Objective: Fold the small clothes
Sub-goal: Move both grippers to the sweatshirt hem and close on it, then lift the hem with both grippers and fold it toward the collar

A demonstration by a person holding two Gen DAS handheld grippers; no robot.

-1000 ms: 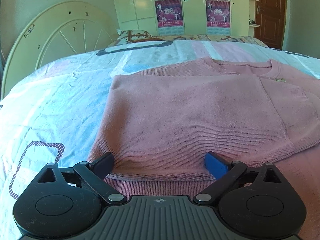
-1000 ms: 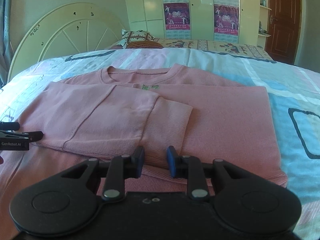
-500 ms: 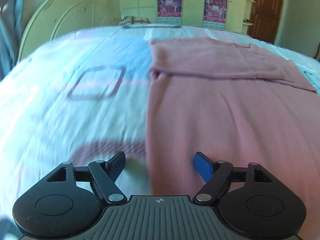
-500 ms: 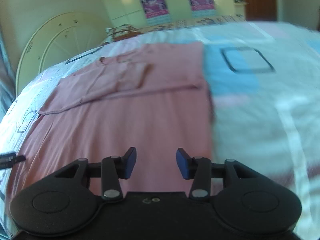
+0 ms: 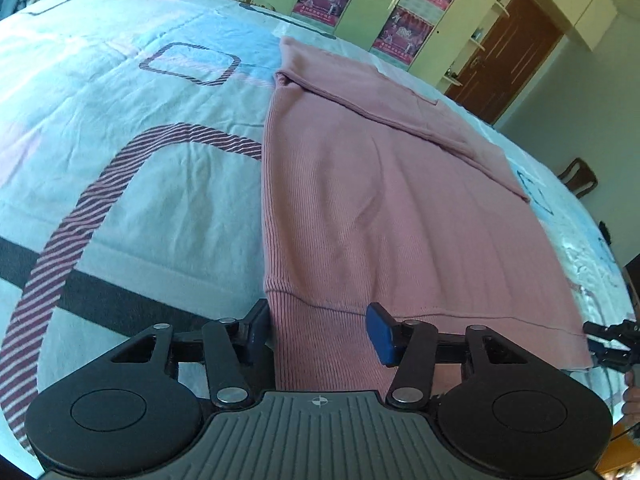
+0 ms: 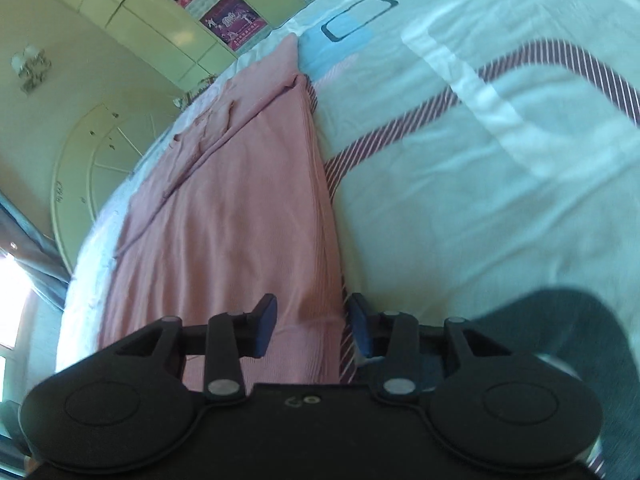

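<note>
Pink sweater, sleeves already folded in; left tongs and right tongs are closing around hem corners, unclamped; lengthwise fold is judged left.

The sweater is a soft pink knit with fine ribs running its length and a tighter ribbed band at the hem; its surface is matt. The bedsheet under it is thin woven cotton, matt and lightly creased, printed with striped bands. The left gripper is black plastic, mostly matt with a faint sheen, its housing grooved, with small bright metal pins at the joints and a blue rubbery pad on one finger. The right gripper has the same black plastic and metal pins. The wardrobe is glossy pale lacquer; the door is polished brown wood.
</note>
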